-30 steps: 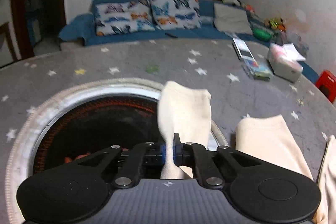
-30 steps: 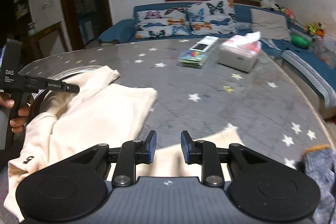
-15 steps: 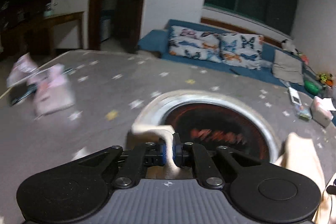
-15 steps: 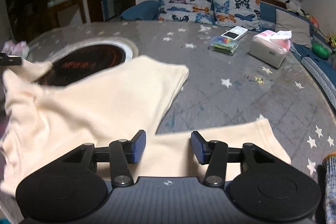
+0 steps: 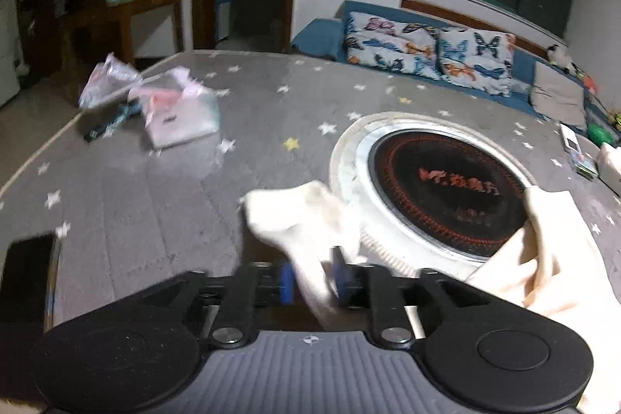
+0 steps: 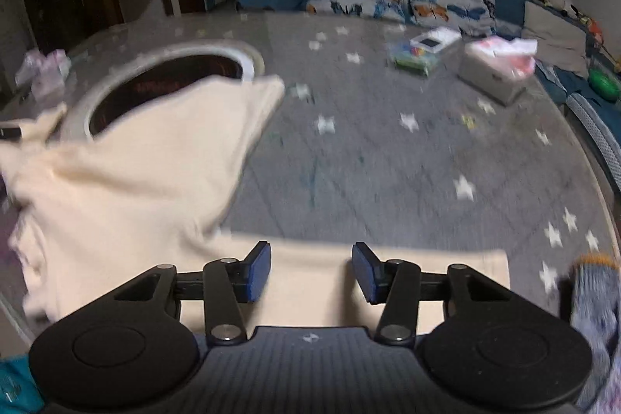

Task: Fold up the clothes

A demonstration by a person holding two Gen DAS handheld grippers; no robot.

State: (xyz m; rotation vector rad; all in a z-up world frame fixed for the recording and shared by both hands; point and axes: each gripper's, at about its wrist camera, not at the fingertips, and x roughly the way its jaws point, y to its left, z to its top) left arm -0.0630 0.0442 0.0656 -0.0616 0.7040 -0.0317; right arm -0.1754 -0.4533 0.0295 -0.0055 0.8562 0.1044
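Going left to right around the burner (image 5: 446,193), the round black cooktop sunk into the grey starry table (image 5: 155,189). In the left wrist view, far left of the burner a dark flat thing (image 5: 27,274) is cut off by the frame edge, can't tell what it is. Up from there, some crinkly plastic bags (image 5: 174,111) are too blurry to read. The cream shirt (image 5: 299,220) has a sleeve lying just left of the burner's rim, and that sleeve runs down between the left gripper (image 5: 312,282) fingers. Its jaws have just been opening; the blue pads stand apart with the cloth loose between them, though motion blur makes any contact on the right pad hard to judge. More of the shirt bunches up right of the burner, cut off at the bottom corner.

In the right wrist view the shirt body (image 6: 128,189) covers the near part of the burner (image 6: 163,88), so only the far half shows. The right gripper (image 6: 310,270) has its jaws wide apart over a flat strip of the shirt below it, and they've just eased in slightly, gripping nothing. Far right of the burner, a tissue box (image 6: 500,72) is smeared, and a blue knit thing (image 6: 594,301) is cut off.
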